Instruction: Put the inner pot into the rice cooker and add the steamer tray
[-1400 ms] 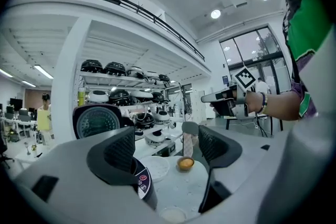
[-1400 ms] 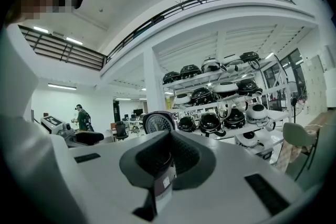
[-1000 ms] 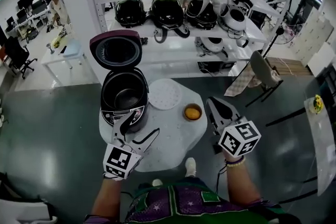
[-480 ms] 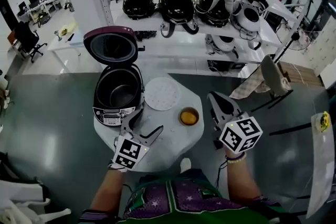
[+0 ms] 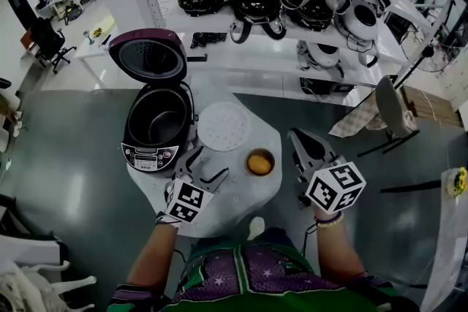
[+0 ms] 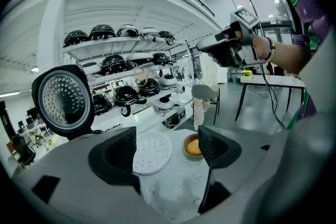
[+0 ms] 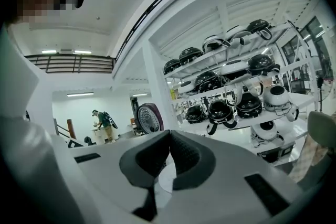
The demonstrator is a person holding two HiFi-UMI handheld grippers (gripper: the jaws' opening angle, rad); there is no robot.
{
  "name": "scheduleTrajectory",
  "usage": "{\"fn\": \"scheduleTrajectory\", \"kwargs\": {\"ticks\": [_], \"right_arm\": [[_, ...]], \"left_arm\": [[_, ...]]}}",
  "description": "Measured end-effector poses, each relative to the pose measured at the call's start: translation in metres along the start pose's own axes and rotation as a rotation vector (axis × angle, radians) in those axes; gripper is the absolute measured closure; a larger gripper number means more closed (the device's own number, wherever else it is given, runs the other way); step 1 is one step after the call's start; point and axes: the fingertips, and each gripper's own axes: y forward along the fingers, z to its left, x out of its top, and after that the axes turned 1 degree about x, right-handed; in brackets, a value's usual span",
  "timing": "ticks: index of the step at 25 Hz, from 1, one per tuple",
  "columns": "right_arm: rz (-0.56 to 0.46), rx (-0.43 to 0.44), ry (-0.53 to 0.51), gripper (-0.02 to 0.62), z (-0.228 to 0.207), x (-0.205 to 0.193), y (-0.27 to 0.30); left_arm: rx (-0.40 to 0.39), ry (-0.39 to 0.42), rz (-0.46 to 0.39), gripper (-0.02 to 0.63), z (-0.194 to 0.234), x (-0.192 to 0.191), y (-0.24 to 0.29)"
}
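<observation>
Workshop room with a shiny grey-green floor (image 5: 66, 179) and long white shelving (image 5: 248, 47) across the far side, loaded with black and white cookers. Right of the shelving stands a grey chair (image 5: 391, 102) with a cloth draped on it, well apart from the desk. Small white desk (image 5: 238, 197) sits right in front of the person, rounded corners, top speckled with small marks

Open rice cooker (image 5: 150, 156) stands at the desk's left edge, control panel toward the person. Its maroon lid (image 5: 148, 55) is swung up and back, and the left gripper view shows the perforated inner plate. The cavity is dark and glossy. It looks like the inner pot (image 5: 157, 120) is seated inside, not certain from this angle. White steamer tray (image 5: 223, 126), a round perforated disc, lies flat on the desk just right of the cooker, nothing on it. Can't tell if it touches the cooker's side

Person's left gripper (image 5: 210, 163) is over the near-left part of the desk, in front of cooker and tray, pointing toward them and tilted down. Its jaws are wide apart with nothing gripped; past them only the tray and bowl show on the desk. Person's right gripper (image 5: 295, 137) is held off the desk's right edge, over the floor, roughly level, jaws pressed together and empty

Small bowl (image 5: 259, 162) with something orange in it sits on the desk's right side, just right and nearer than the tray, between the two grippers in the head view
</observation>
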Motion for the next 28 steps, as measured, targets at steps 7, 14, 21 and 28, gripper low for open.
{"fn": "scheduleTrajectory", "kwargs": {"ticks": [7, 14, 21, 28], "right_arm": [[0.027, 0.041, -0.006, 0.589, -0.021, -0.003, 0.001], [0.068, 0.05, -0.006, 0.589, -0.047, -0.015, 0.005], [0.098, 0.039, -0.003, 0.589, -0.067, -0.026, 0.0], [0.122, 0.012, -0.001, 0.589, -0.083, -0.037, -0.002]], "left_arm": [[0.005, 0.053, 0.085, 0.216, -0.003, -0.02, 0.053], [-0.006, 0.104, 0.172, 0.216, -0.008, -0.049, 0.103], [-0.017, 0.133, 0.257, 0.226, -0.008, -0.084, 0.145], [-0.033, 0.148, 0.327, 0.238, -0.004, -0.117, 0.175]]}}
